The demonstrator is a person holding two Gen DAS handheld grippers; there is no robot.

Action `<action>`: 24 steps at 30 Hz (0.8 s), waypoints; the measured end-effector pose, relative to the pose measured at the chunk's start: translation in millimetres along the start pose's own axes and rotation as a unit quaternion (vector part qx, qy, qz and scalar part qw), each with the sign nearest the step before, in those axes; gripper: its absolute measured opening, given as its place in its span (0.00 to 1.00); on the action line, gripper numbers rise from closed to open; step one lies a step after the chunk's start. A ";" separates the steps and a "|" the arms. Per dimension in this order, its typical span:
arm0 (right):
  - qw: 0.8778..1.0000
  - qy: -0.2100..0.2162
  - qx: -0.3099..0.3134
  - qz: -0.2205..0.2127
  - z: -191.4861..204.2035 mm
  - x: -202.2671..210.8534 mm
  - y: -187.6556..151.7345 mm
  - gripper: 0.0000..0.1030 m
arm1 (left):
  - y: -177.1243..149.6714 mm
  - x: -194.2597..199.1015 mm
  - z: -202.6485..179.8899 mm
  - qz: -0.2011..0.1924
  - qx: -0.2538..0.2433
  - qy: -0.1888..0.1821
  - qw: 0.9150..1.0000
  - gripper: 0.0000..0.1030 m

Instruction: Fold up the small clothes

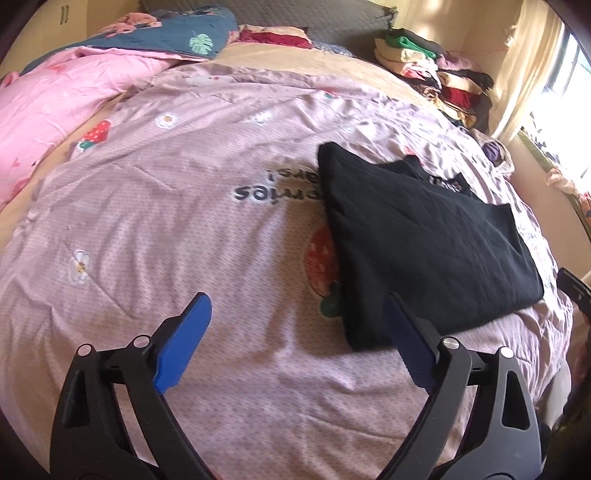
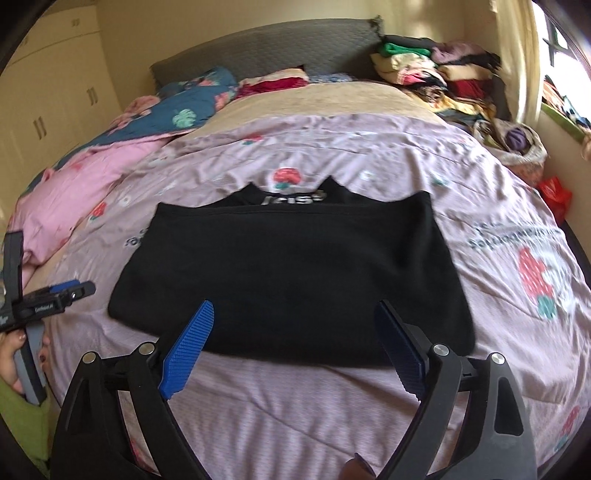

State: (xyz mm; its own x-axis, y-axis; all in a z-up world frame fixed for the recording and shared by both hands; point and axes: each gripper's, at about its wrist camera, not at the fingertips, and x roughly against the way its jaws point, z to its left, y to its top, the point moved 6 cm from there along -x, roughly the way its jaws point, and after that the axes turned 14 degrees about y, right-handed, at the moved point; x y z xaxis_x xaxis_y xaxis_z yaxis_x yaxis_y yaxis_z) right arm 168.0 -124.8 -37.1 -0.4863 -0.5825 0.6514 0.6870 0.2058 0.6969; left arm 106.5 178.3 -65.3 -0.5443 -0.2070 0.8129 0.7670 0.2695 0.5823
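A black garment (image 2: 291, 273) lies folded into a flat rectangle on the pink strawberry-print bedspread (image 2: 369, 166), with white lettering showing at its far edge. It also shows in the left wrist view (image 1: 424, 236), at the right. My right gripper (image 2: 295, 310) is open and empty, above the garment's near edge. My left gripper (image 1: 297, 302) is open and empty, over the bedspread just left of the garment's near corner. The left gripper also shows at the left edge of the right wrist view (image 2: 70, 290).
A pink quilt (image 1: 44, 107) and a blue floral quilt (image 1: 162, 33) are bunched at the far left of the bed. A pile of folded clothes (image 2: 436, 74) stands at the far right by the headboard. A window and wall close off the right side.
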 end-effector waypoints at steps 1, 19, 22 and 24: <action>1.000 0.002 0.009 0.002 7.1 -4.0 1.2 0.86 | 2.6 -0.3 2.8 -0.002 0.003 0.001 1.000 0.85; 0.985 0.026 0.155 0.074 113.0 -87.1 -19.0 0.90 | 51.8 -18.7 7.1 -0.027 -0.002 0.024 0.999 0.91; 0.981 0.023 0.174 0.082 121.8 -98.3 -24.5 0.90 | 57.8 -24.7 4.4 -0.026 -0.002 0.021 0.999 0.91; 0.977 0.017 0.191 0.089 127.1 -106.7 -28.8 0.91 | 60.9 -28.9 2.6 -0.024 -0.003 0.021 0.999 0.91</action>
State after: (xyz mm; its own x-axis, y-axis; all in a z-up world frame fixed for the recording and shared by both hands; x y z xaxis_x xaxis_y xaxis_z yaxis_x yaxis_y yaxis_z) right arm 131.5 31.4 -88.5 -0.3541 -0.5346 0.7673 0.5039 0.5821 0.6381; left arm 168.0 203.1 -53.2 -0.5650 -0.2594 0.7832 0.7427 0.2535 0.6197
